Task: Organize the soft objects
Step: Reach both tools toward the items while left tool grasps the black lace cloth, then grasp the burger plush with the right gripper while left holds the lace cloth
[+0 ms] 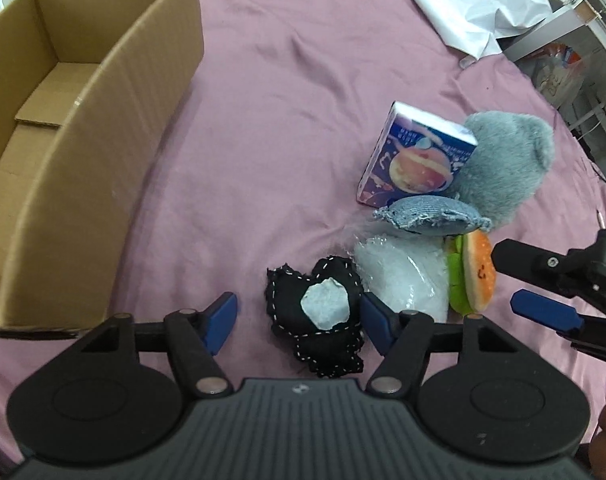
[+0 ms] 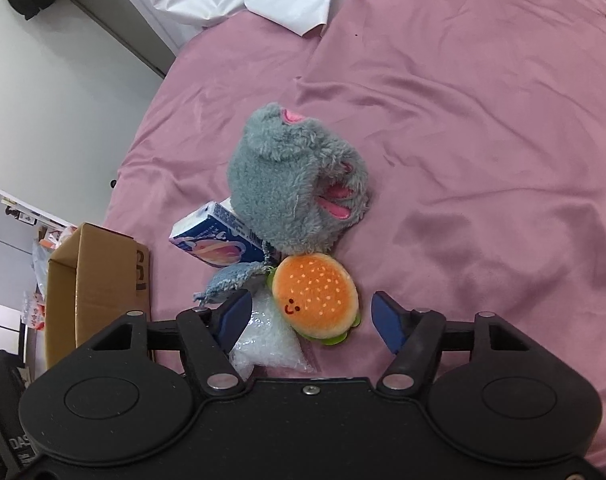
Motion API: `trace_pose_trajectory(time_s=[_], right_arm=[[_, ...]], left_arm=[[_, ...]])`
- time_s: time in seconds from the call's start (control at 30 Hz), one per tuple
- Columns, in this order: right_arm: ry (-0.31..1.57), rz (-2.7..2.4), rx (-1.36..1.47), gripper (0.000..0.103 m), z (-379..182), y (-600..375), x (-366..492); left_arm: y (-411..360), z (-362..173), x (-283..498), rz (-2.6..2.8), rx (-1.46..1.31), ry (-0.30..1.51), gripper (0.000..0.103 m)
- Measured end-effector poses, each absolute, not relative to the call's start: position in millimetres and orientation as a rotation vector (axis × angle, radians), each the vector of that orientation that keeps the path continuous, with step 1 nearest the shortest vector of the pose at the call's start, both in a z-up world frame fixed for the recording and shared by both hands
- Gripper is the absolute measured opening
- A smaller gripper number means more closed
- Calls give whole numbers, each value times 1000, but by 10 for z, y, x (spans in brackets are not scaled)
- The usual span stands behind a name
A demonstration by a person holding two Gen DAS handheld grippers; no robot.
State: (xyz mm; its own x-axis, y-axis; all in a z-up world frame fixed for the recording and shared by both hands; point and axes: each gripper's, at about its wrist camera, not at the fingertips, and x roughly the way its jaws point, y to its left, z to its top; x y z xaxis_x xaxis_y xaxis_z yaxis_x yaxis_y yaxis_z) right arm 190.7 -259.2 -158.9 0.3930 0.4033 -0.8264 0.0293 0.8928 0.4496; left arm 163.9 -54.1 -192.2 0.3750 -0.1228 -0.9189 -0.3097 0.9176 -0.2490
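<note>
A pile of soft things lies on the pink cloth (image 1: 287, 92). My left gripper (image 1: 299, 320) is open around a black stitched heart cushion (image 1: 323, 320) with a pale patch; its pads stand beside the cushion. My right gripper (image 2: 311, 320) is open around a plush hamburger (image 2: 315, 296), which also shows in the left wrist view (image 1: 477, 276). A grey furry plush (image 2: 295, 184) lies behind it, with a denim pad (image 1: 431, 216), a clear bag of white filling (image 1: 403, 276) and a printed tissue pack (image 1: 419, 160). The right gripper shows in the left wrist view (image 1: 515, 280).
An open, empty cardboard box (image 1: 83, 152) stands on the left of the cloth; it also shows in the right wrist view (image 2: 99, 280). White sheeting (image 1: 475, 4) lies at the far edge. Shelving and clutter stand beyond the cloth at the right.
</note>
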Motion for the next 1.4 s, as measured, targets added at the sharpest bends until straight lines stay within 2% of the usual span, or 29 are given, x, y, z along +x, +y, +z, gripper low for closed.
trace_pose_trajectory(time_s=[0.13, 0.2, 0.27, 0.3, 0.37, 1.03, 1.1, 1.13, 1.17, 1.4], right_arm=[[1161, 241, 445, 65, -1615, -2619, 1920], [1165, 241, 450, 65, -1623, -2626, 1920], [1171, 238, 456, 65, -1638, -2641, 1939], [1175, 231, 453, 65, -1652, -2643, 1957], [1182, 218, 447, 65, -1678, -2639, 1987], [1227, 216, 389, 65, -1804, -2468, 2119], [1234, 215, 370, 62, -1833, -2431, 2124], [1234, 212, 366, 52, -1837, -2428, 2118], [1236, 216, 382, 47, -1837, -2446, 2108], [1180, 201, 415, 44, -1667, -2549, 1963]], left_arm=[[-574, -1992, 1658, 131, -407, 1207, 67], [-575, -1976, 1627, 134, -402, 1204, 63], [-564, -1959, 1611, 127, -419, 1203, 42], [-557, -1947, 1611, 124, -432, 1207, 36], [-529, -1902, 1593, 127, -447, 1207, 33], [-304, -1432, 1391, 163, -485, 1121, 32], [-279, -1371, 1369, 166, -484, 1115, 32], [-263, -1326, 1351, 169, -480, 1107, 32], [-251, -1289, 1346, 172, -477, 1101, 32], [-172, -1025, 1242, 184, -456, 1054, 32]])
